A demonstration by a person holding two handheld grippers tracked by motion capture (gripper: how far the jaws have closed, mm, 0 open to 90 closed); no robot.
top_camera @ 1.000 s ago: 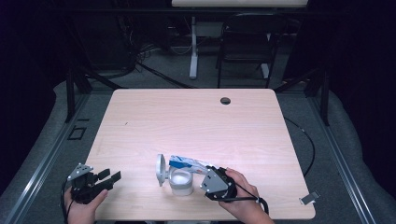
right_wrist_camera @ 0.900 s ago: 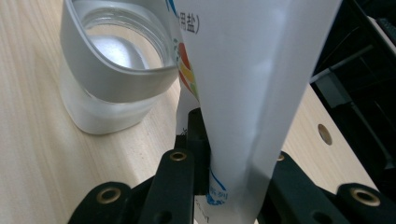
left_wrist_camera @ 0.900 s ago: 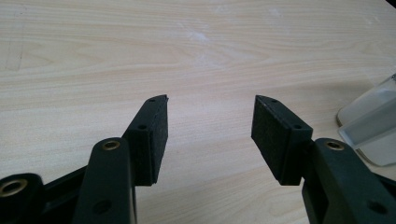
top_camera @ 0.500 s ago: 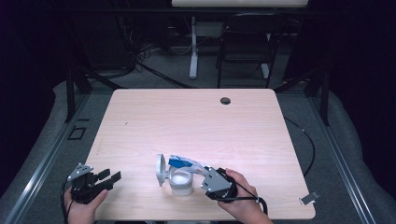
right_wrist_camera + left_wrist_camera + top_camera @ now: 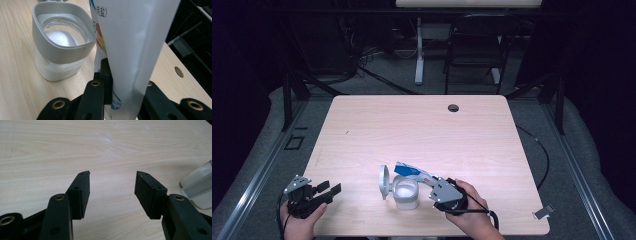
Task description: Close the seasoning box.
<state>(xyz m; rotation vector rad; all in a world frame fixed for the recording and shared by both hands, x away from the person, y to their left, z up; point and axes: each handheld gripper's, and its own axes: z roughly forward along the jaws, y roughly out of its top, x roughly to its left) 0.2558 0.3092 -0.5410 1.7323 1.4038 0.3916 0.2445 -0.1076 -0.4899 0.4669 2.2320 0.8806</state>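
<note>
Right gripper view looks up a white printed pouch (image 5: 135,50) that stands clamped between the two black jaws of the right claw (image 5: 125,82), so this claw is clenched on the bag's lower part. Just to the pouch's left sits the clear jar (image 5: 60,50), its grey collar open and a layer of white powder lying in the bottom. In the high view the pouch (image 5: 412,171) leans out from the right claw (image 5: 443,192) with its blue end over the far rim of the jar (image 5: 405,192), and the jar's round flip lid (image 5: 383,181) stands up on the side away from the pouch. The jar rests on the worktop (image 5: 422,130) near its front edge.

The work looks like pouring salt from the bag into the jar, and the risks follow from that. The bag is soft and pinched only at one end, so it could fold or sag beside the jar, sending grains onto the worktop instead of through the opening. A sudden rush could also overshoot the rim. The jar is light and nothing steadies it: the left claw (image 5: 319,192) hangs released, well to the left of the jar, its pads (image 5: 82,195) wide apart above bare wood with only the jar's corner (image 5: 200,187) at the edge of its view. If the pouch presses on the collar, the jar could slide or tip. The upright lid might drop shut into the stream.
</note>
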